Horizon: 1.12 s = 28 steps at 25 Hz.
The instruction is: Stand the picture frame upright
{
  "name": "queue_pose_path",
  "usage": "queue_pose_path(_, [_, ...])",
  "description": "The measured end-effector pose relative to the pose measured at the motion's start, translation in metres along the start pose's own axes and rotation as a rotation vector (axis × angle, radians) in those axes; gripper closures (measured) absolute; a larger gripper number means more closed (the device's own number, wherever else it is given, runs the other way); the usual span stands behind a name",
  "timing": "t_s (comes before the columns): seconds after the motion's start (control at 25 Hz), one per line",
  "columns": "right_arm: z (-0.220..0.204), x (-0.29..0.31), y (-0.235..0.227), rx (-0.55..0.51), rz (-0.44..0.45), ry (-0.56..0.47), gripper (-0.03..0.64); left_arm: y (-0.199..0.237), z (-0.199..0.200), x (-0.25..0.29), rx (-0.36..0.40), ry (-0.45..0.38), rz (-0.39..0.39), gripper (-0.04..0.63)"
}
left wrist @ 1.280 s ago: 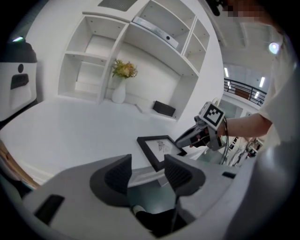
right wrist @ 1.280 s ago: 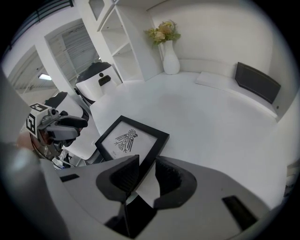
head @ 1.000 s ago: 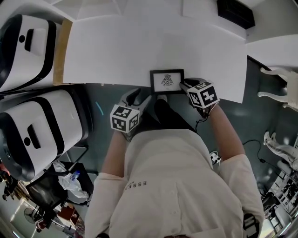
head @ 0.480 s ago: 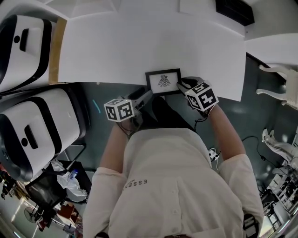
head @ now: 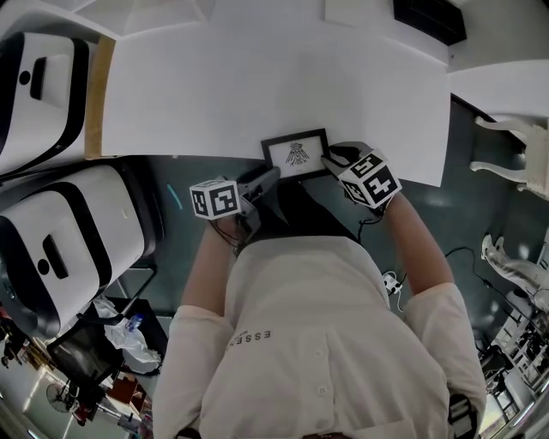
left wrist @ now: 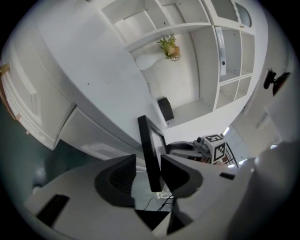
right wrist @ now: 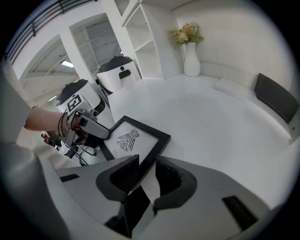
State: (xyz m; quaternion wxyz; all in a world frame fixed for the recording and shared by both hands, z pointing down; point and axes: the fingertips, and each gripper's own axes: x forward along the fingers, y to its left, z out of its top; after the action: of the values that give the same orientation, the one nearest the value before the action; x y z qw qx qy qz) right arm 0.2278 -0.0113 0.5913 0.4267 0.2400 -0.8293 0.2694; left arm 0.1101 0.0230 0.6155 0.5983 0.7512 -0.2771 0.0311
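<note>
The picture frame (head: 295, 155), black with an insect drawing, is at the near edge of the white table (head: 257, 86), slightly skewed. My right gripper (head: 331, 159) holds its right edge. In the right gripper view that edge of the picture frame (right wrist: 133, 140) runs between the jaws of the right gripper (right wrist: 145, 171), which is shut on it. My left gripper (head: 260, 180) is at the frame's near left corner. In the left gripper view the picture frame (left wrist: 149, 140) shows edge-on between the jaws of the left gripper (left wrist: 149, 164). They have just been closing, with a thin gap left on one side.
Two large white-and-black rounded machines (head: 60, 240) stand left of the table. A black box (head: 429, 17) sits at the far right corner. A vase of flowers (right wrist: 190, 51) stands at the back. A white ornate piece (head: 515, 146) is on the floor at right.
The frame has shifted a little left and skewed. My left gripper rolled and came in toward the frame's near left corner. The right gripper kept its place.
</note>
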Motion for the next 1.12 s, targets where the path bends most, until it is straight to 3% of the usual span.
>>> queue_pose_path(0.2, [0.000,0.000,0.001,-0.045,0.031,0.015,0.497,-0.006,-0.006,0.006,-0.025,0.051,-0.064,0.460])
queue_pose_path(0.32, [0.000,0.000,0.001,-0.051,0.044,0.023,0.495,-0.016,-0.003,0.008,-0.070,0.036,-0.115,0.492])
queue_pose_path(0.56, [0.001,0.001,0.000,-0.037,0.063,-0.011,0.491,-0.017,-0.001,0.006,-0.116,-0.002,-0.145,0.507])
queue_pose_path(0.72, [0.002,-0.003,-0.003,-0.043,0.084,-0.057,0.447,-0.024,0.005,0.002,-0.105,-0.030,-0.161,0.522])
queue_pose_path(0.92, [-0.002,-0.004,-0.004,0.053,0.167,-0.081,0.436,-0.034,0.013,0.000,-0.079,-0.029,-0.181,0.523])
queue_pose_path(1.12, [0.004,-0.008,-0.004,0.270,0.338,-0.168,0.436,-0.037,0.022,-0.002,-0.063,-0.023,-0.192,0.525])
